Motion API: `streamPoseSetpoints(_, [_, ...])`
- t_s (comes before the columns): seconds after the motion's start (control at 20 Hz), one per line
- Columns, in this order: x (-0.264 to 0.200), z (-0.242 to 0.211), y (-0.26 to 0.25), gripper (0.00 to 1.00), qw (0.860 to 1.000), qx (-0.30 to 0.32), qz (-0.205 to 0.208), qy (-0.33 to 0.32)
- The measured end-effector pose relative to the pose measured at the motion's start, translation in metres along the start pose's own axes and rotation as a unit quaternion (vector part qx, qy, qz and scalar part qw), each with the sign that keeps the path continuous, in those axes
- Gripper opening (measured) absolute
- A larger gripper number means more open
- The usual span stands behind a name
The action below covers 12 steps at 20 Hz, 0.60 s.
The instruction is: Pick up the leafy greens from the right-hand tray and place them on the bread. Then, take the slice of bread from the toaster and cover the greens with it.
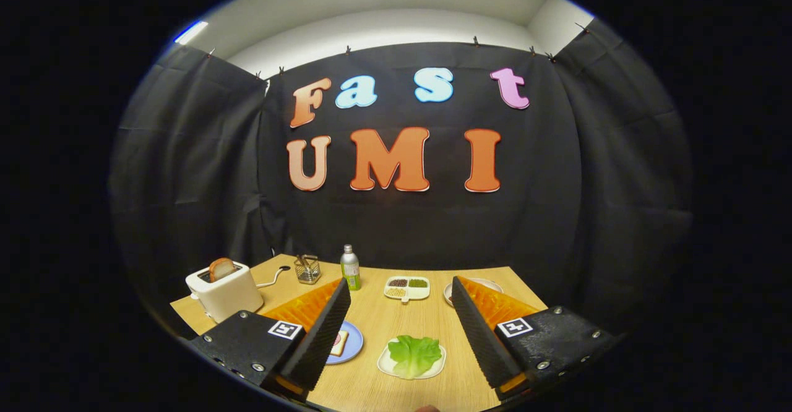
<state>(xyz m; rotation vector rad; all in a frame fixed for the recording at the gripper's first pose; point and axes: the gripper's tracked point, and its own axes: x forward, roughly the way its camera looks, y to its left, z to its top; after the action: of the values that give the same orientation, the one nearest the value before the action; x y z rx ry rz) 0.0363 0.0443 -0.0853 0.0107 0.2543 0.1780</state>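
Leafy greens (413, 354): a green leaf lying on a small white tray (385, 365) on the wooden table (427, 319); it sits between the two fingers and a little ahead of them, touched by neither
Gripper (401, 331): jaws spread wide with nothing held; the fingers hang above the table, one to each side of the greens
Bread (339, 343): a slice on a blue plate (354, 345) just left of the greens; the left finger (318, 338) covers part of both slice and plate
Toaster (223, 291): white, well left of the greens and further back, near the table's edge; a second bread slice (221, 268) stands up out of its slot
Beyond the greens: a white divided dish (407, 289) with dark, green and pale fillings; a bottle (350, 267) with a green label to its left; a wire holder (307, 269) left of the bottle
Right of the greens: a white plate (480, 285) further back, largely hidden by the right finger (482, 334)
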Motion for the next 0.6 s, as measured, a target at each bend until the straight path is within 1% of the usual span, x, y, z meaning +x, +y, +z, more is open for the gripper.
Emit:
streamPoseSetpoints(0.1, [0.007, -0.026, 0.012, 0.99, 0.998, 0.027, 0.032, 0.049])
streamPoseSetpoints(0.2, [0.016, -0.043, 0.014, 0.99, 0.994, 0.048, 0.051, 0.086])
streamPoseSetpoints(0.25, [0.02, -0.051, 0.013, 0.98, 0.992, 0.049, 0.052, 0.1])
streamPoseSetpoints(0.4, [0.036, -0.077, 0.0, 0.98, 0.989, 0.023, 0.025, 0.142])
streamPoseSetpoints(0.45, [0.04, -0.085, -0.001, 0.98, 0.987, 0.018, 0.023, 0.159])
streamPoseSetpoints(0.6, [0.052, -0.107, 0.005, 0.98, 0.978, 0.026, 0.031, 0.205])
